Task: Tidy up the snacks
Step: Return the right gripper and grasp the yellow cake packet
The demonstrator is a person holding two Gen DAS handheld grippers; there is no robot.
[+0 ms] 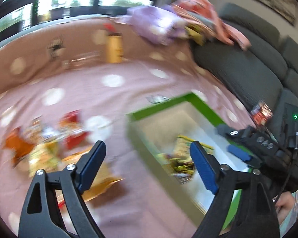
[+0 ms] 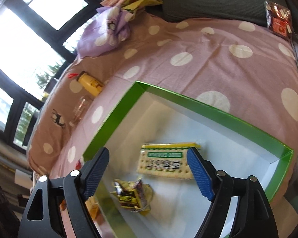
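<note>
A green box with a white inside [image 2: 119, 109] lies on the polka-dot bedspread; it also shows in the left wrist view [image 1: 200, 103]. In it lie a cream cracker pack [image 2: 164, 162] and a crumpled yellow snack bag [image 2: 133, 196]. My right gripper [image 2: 149, 170] is open and empty, hovering over the box; it also shows in the left wrist view [image 1: 246, 148]. My left gripper [image 1: 147, 162] is open and empty, between the box and a blurred pile of red, orange and yellow snack packs [image 1: 49, 138] at the left.
A yellow bottle [image 2: 89, 83] and a clear jar [image 2: 81, 107] lie on the bedspread [image 2: 208, 59] near the window. A dark grey sofa cushion [image 2: 218, 0] and piled cloths [image 2: 113, 29] sit at the back. A red-black packet [image 2: 278, 19] lies by the cushion.
</note>
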